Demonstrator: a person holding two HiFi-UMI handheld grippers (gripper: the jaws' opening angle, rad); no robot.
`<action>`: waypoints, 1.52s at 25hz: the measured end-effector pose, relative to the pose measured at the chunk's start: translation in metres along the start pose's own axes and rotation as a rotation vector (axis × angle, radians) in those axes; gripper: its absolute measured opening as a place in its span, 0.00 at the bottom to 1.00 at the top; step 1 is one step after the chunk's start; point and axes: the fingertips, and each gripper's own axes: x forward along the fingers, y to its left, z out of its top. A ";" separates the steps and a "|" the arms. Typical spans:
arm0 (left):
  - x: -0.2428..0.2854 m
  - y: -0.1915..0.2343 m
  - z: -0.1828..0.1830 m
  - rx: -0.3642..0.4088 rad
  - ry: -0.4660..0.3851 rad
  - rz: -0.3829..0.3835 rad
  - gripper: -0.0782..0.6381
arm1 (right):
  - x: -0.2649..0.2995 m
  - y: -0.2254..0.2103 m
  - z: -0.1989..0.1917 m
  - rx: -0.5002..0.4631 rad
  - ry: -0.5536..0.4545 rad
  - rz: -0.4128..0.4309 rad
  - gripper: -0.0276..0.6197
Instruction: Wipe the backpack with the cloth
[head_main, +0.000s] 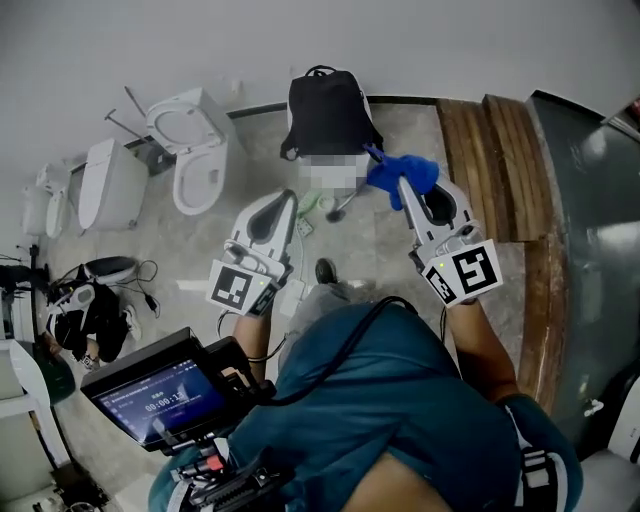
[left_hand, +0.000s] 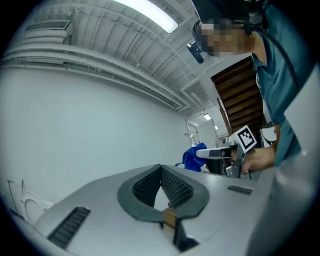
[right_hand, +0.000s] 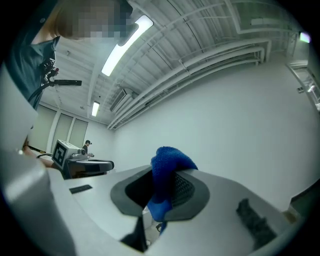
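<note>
**Right gripper (head_main: 405, 195) held the cloth (head_main: 405, 172) beside the backpack (head_main: 328, 115)**

Its jaws were clamped on the blue cloth, which bunched past the tips. The left gripper (head_main: 285, 205) was closed on nothing. Upright against the wall (head_main: 450, 50), the black backpack stood ahead, between the two grippers. The cloth lay just beside its lower right corner, so the wipe seemed to need a reach forward and slightly left.

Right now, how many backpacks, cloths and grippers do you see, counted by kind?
backpack: 1
blue cloth: 1
grippers: 2 (left gripper, jaws together; right gripper, jaws on the blue cloth)
Total: 4
</note>
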 end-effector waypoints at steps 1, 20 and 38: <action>-0.010 -0.005 0.009 0.008 0.003 0.007 0.12 | -0.008 0.006 0.006 0.000 0.003 0.005 0.12; -0.152 -0.025 0.048 -0.047 -0.072 -0.040 0.12 | -0.067 0.157 0.023 -0.034 0.044 -0.041 0.12; -0.228 -0.033 0.070 -0.062 -0.146 -0.079 0.12 | -0.095 0.223 0.046 -0.082 0.057 -0.108 0.12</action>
